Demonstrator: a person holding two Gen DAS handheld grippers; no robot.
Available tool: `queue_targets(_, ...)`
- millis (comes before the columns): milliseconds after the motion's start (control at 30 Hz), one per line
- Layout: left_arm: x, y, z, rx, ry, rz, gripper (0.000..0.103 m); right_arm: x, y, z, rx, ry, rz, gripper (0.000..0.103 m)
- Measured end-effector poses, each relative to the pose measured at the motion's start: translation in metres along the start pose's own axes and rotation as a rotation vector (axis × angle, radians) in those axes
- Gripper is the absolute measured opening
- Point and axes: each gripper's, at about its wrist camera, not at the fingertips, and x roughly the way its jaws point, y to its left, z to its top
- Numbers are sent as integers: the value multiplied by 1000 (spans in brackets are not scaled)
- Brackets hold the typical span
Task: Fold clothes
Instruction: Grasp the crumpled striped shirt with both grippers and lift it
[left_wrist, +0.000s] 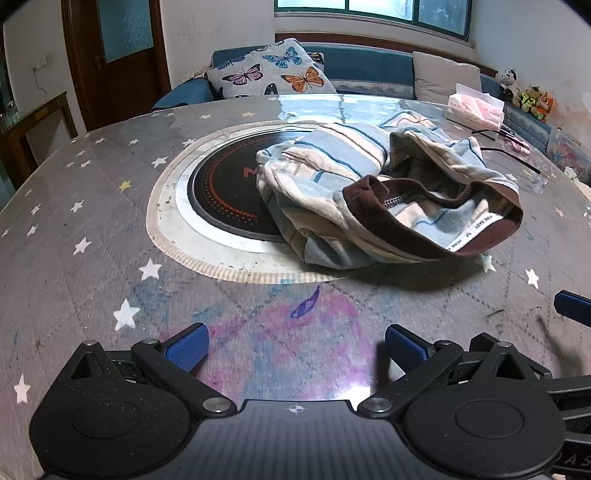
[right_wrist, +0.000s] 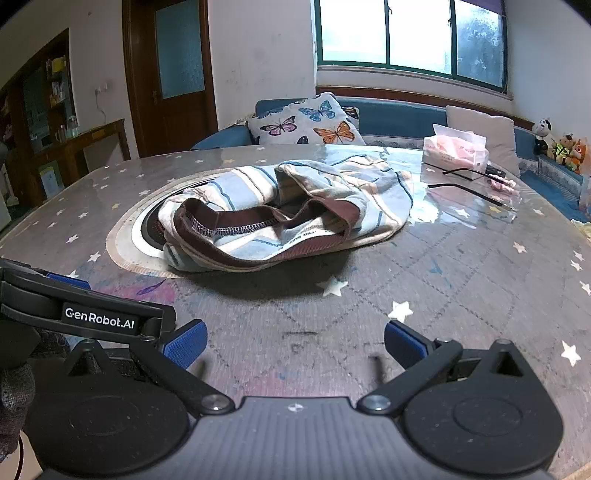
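Note:
A crumpled striped garment (left_wrist: 354, 192), light blue and cream with a brown waistband, lies in a heap on the round table (left_wrist: 92, 221), partly over a black round hob. The right wrist view shows the same garment (right_wrist: 288, 214) with its waistband gaping toward me. My left gripper (left_wrist: 295, 347) hovers open over the table's near part, well short of the cloth, nothing between its blue pads. My right gripper (right_wrist: 295, 343) is open too, empty, and also short of the garment. The left gripper's arm (right_wrist: 85, 310) crosses the right view's left edge.
A black hob (left_wrist: 225, 192) in a pale ring sits at the table's middle. A pink tissue pack (right_wrist: 454, 151) and black-framed glasses (right_wrist: 469, 184) lie at the far right. Behind the table stands a blue sofa with a butterfly cushion (left_wrist: 273, 70).

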Motion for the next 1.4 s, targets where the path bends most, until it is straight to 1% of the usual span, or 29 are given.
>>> queue_targets(300, 3, 8, 12, -14, -5, 5, 103, 7, 2, 15, -14, -5, 16, 103)
queue_targets(567, -3, 19, 27, -26, -34, 20, 103, 9, 4, 36, -55, -31, 28, 103)
queue_targets(767, -10, 31, 50, -29, -81, 38, 102, 14, 5, 56, -88, -51, 43, 103)
queue_targets(933, -6, 38, 76, -32, -110, 23, 102, 28, 4, 76, -146, -66, 15, 103)
queue_targets(967, -4, 38, 80, -30, -114, 25, 100, 32, 3, 80, -154, -67, 6, 103)
queue_targets(1000, -2, 37, 85, -22, -121, 25, 98, 36, 1, 84, -160, -67, 0, 102)
queue_targets(1100, 5, 32, 99, 15, -145, 20, 96, 48, -3, 95, -177, -61, -13, 95)
queue_targets(1200, 15, 24, 112, 62, -149, 3, 92, 61, -4, 104, -199, -46, -20, 89)
queue_targets(1267, 23, 17, 119, 100, -150, -6, 92, 70, -4, 107, -220, -34, -21, 84)
queue_targets(1333, 32, 13, 125, 116, -138, -23, 90, 77, -4, 110, -238, -26, -25, 77)
queue_targets(1367, 36, 11, 128, 122, -129, -46, 88, 80, -5, 111, -245, -24, -24, 73)
queue_targets(1400, 39, 10, 131, 131, -127, -66, 88, 83, -6, 113, -249, -20, -23, 65)
